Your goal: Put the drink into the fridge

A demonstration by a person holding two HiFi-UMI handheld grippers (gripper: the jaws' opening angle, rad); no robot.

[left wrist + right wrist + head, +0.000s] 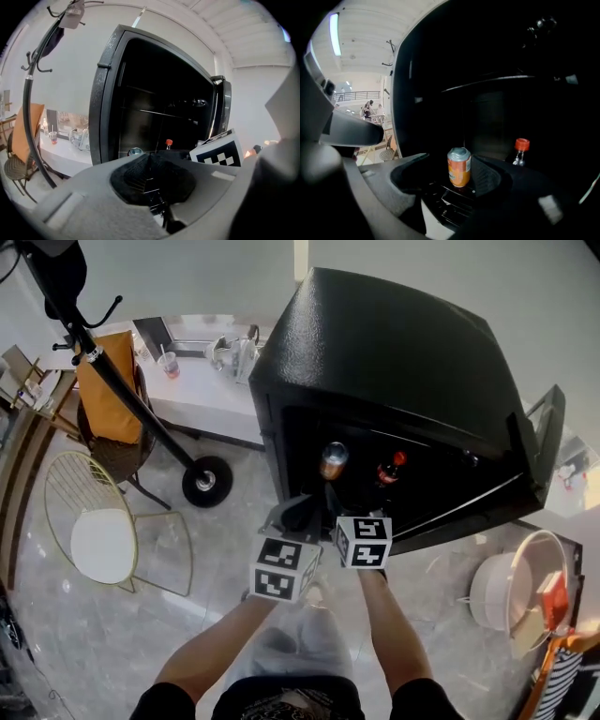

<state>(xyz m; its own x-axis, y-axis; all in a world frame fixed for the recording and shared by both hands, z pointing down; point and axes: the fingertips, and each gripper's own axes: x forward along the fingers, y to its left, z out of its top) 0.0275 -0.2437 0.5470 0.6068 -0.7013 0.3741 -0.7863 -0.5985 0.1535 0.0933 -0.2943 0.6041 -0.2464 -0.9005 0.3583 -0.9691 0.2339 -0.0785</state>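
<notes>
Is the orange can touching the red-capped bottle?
Apart. The right gripper view shows a dark gap between the orange can and the red-capped bottle; the head view agrees.

Wide-open mouth of the black textured fridge (394,362) straight ahead, its door (546,442) swung away to the right. Inside, under the shelf (487,83), the orange drink can (459,167) and the red-capped dark bottle (520,150) stand apart, with a gap between them. The round black coat-stand base (206,481) sits well left.

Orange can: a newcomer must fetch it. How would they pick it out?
Find the black fridge, its door open. Two drinks stand inside. The orange can is the left one, squat with a silver top, unlike the dark red-capped bottle.
</notes>
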